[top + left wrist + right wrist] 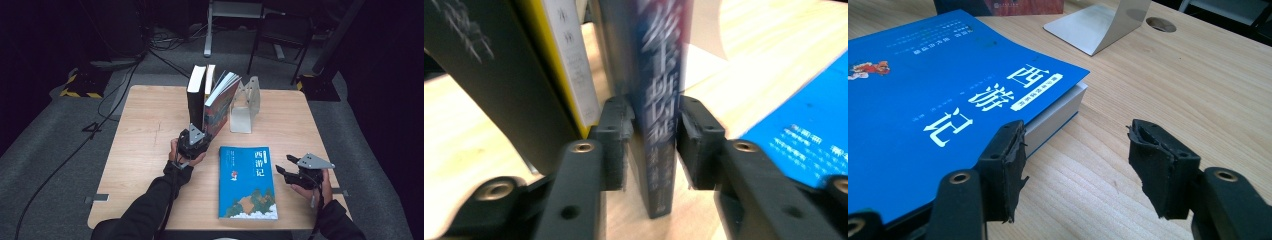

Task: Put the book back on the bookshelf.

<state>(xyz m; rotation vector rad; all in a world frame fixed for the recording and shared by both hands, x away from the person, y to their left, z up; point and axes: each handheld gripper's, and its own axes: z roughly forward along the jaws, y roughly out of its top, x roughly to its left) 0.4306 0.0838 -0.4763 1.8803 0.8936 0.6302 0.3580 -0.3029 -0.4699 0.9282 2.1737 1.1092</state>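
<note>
Three books stand upright at the table's far middle: a black one (196,97), a yellow-and-white one (210,77), and a blue-spined one with a painted cover (220,102) that leans right. My left gripper (194,140) is at their near end. In the left gripper view it (654,102) is shut on the blue spine (661,165), with a pad on each side. The black book (489,90) and the yellow one (569,60) stand to its left. A bright blue book (248,182) lies flat near the front edge. My right gripper (284,163) rests to its right, open (1079,127) and holding nothing, one jaw beside the book's corner (923,115).
A bent metal bookend (245,107) stands just right of the leaning book and also appears in the right gripper view (1098,25). The wooden table (145,145) has bare room at left and far right. Beyond it are chair legs (280,45) and floor cables (120,85).
</note>
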